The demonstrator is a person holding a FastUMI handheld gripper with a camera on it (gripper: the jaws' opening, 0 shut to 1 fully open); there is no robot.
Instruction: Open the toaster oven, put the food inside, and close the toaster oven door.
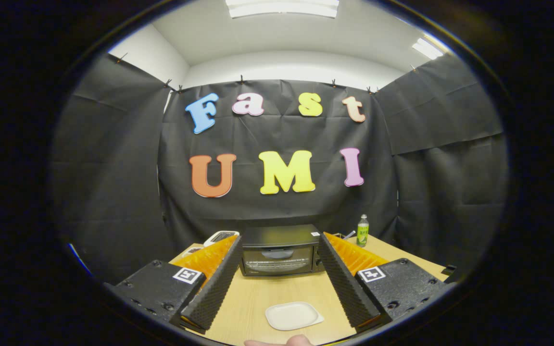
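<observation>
The toaster oven (280, 251) sits toward the far edge of the tabletop (277, 293), close against the black cloth wall, and I see its glass door shut, facing me. Nearer me, on the bare wood toward the tabletop's near edge, lies a white plate (294, 315), and I can make out no food on it. My gripper (279, 242) is held level above the near edge, pointing straight at the oven, its fingers spread wide apart with nothing between them but the view of the oven and the plate. The fingertips frame the oven's two sides, well short of it as far as I can tell. Right at the near edge, below the plate, a bit of a hand (284, 341) pokes in; I cannot tell its pose. A green bottle (362, 231) stands upright near the far right corner. By the far left corner, beyond the left finger, sits a small white device (220, 237), partly hidden.
</observation>
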